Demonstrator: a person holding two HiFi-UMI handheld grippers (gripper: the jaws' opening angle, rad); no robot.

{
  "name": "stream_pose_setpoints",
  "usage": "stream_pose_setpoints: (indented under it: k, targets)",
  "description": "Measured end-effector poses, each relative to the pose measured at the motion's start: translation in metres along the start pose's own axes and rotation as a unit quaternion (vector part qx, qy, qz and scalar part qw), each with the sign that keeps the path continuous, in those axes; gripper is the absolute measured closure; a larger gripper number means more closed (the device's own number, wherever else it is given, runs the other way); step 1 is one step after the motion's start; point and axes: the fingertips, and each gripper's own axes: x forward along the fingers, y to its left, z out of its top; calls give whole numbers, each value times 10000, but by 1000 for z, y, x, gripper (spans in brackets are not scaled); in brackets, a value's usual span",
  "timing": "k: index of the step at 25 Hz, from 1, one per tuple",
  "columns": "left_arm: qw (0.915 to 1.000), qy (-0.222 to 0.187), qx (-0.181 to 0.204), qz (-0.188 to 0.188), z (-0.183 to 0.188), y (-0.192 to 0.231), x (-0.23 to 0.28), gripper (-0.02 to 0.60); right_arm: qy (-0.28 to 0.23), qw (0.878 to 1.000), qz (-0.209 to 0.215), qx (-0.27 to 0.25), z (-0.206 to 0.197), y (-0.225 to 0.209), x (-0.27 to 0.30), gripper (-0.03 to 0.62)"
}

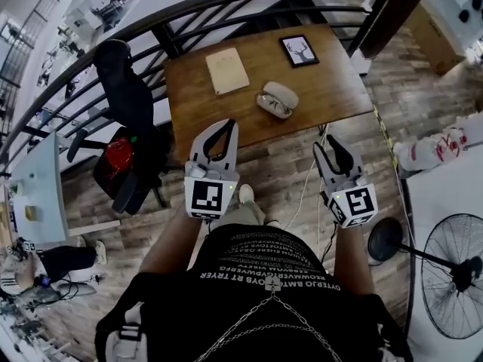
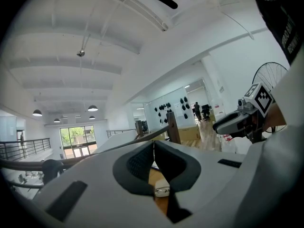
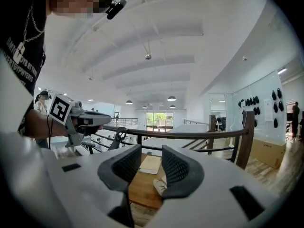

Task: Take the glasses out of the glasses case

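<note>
The glasses case [image 1: 278, 99] lies open on the wooden table [image 1: 324, 89], a pale oval shell with the glasses in its near half. Both grippers hang in front of the table's near edge, well short of the case. My left gripper [image 1: 229, 125] is shut, its fingertips touching and nothing between them. My right gripper [image 1: 332, 148] is open by a narrow gap and holds nothing. The case [image 2: 162, 190] peeks through the left gripper [image 2: 153, 145] jaws. It shows as well, case [image 3: 159, 186], past the right gripper [image 3: 151, 152].
A tan notebook [image 1: 227, 70] and a small framed picture [image 1: 299, 50] lie behind the case on the table. A curved black railing [image 1: 226, 2] runs behind the table. A black office chair [image 1: 124, 89] stands to the left, a floor fan [image 1: 453, 274] to the right.
</note>
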Motion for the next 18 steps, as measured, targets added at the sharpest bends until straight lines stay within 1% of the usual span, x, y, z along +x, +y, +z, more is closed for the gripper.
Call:
stream_pose_setpoints:
  k: [3,6,14,18]
  targets:
    - [10000,47,30,-51,-6,10,13,552,39,9999,-98,42,1,-16,10,462]
    - [10000,60,0,-48,-10,23,28,552,77,9999,-98,-3,4,-26,26,462]
    - [9997,146,14,-206,-13,38,73,552,171,9998,92,13,10,-36,69,462]
    - [9995,184,2,-273,-15,47,90,552,251,9996,101,33,11,-44,88,462]
